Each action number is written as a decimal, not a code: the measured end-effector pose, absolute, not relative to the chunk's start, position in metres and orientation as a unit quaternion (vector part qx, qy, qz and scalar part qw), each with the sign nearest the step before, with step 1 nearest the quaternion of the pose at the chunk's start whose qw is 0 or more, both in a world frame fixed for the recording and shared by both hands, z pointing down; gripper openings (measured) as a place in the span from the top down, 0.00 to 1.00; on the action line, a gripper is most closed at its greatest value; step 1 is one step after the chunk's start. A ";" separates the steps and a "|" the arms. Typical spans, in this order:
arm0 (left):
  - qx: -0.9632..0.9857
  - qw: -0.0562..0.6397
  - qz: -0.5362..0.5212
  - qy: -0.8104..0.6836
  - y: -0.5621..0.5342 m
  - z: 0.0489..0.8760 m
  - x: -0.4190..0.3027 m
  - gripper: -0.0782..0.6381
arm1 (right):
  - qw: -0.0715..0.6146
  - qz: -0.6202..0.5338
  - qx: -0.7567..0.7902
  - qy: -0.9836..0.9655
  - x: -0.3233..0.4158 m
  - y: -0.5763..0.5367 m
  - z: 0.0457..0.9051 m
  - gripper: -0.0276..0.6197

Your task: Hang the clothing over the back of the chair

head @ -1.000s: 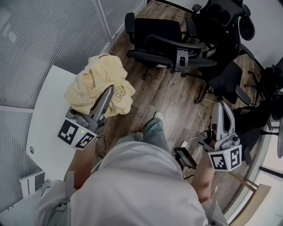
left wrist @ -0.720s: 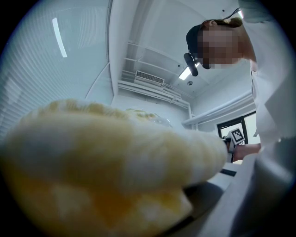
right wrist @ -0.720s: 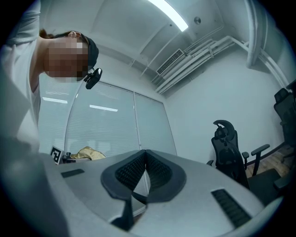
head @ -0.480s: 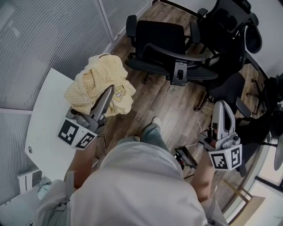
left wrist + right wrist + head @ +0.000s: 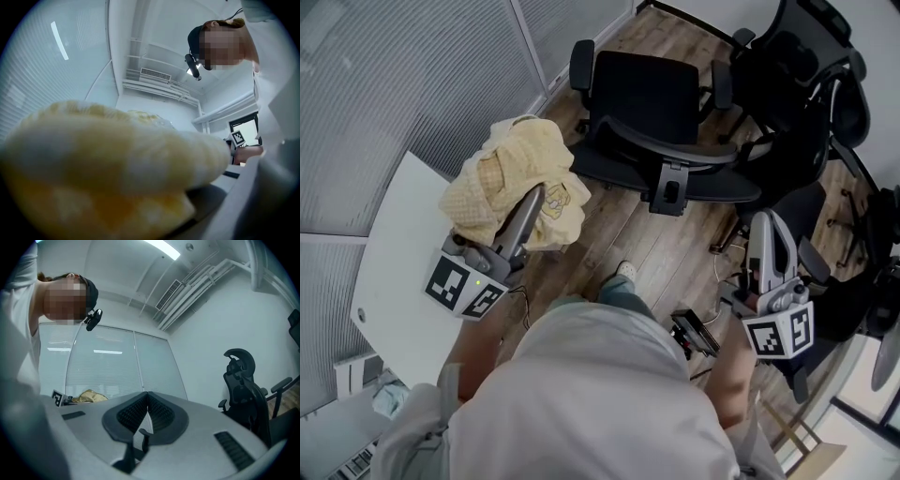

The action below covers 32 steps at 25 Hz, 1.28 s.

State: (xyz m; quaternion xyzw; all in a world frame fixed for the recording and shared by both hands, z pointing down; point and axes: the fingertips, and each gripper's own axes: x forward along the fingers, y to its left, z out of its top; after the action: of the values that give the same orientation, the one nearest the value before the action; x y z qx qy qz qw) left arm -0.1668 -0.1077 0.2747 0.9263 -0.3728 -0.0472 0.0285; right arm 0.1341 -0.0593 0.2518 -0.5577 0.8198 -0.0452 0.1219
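A pale yellow garment (image 5: pixel 511 173) is bunched around the tip of my left gripper (image 5: pixel 535 193), which is shut on it and holds it above the floor. In the left gripper view the blurred yellow cloth (image 5: pixel 108 159) fills most of the picture and hides the jaw tips. A black office chair (image 5: pixel 652 89) stands ahead, its curved backrest (image 5: pixel 675 155) turned toward me. My right gripper (image 5: pixel 762 221) is shut with nothing in it, its pads (image 5: pixel 159 412) meeting edge to edge. The right gripper view shows the garment (image 5: pixel 91 396) far off to the left.
A white table (image 5: pixel 394 272) lies at the left beside a glass wall with blinds (image 5: pixel 394 75). More black chairs (image 5: pixel 806 66) crowd the right, one with a headrest (image 5: pixel 243 380). A cable (image 5: pixel 720 253) runs over the wooden floor. My legs fill the bottom of the head view.
The black chair has come nearer and lower in the head view as I walk toward it. Both grippers keep their grip and their place in the picture.
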 end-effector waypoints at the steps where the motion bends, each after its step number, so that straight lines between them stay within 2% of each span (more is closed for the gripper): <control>1: 0.925 0.028 -0.047 -0.376 -0.112 0.274 -0.164 0.73 | 0.123 -0.044 -0.554 0.822 0.137 -0.066 0.250 0.92; 11: 0.919 0.022 -0.047 -0.391 -0.146 0.265 -0.122 0.73 | 0.129 -0.051 -0.531 0.836 0.176 -0.116 0.245 0.92; 32: 0.915 0.013 -0.048 -0.401 -0.133 0.262 -0.077 0.72 | 0.140 -0.064 -0.492 0.857 0.213 -0.124 0.248 0.92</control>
State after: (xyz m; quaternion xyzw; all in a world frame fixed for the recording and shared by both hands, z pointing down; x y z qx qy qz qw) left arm -0.0766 -0.1334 0.2615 0.9148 -0.4009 -0.0477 0.0130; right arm 0.2129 -0.1240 0.2480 -0.4919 0.8570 -0.0636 0.1401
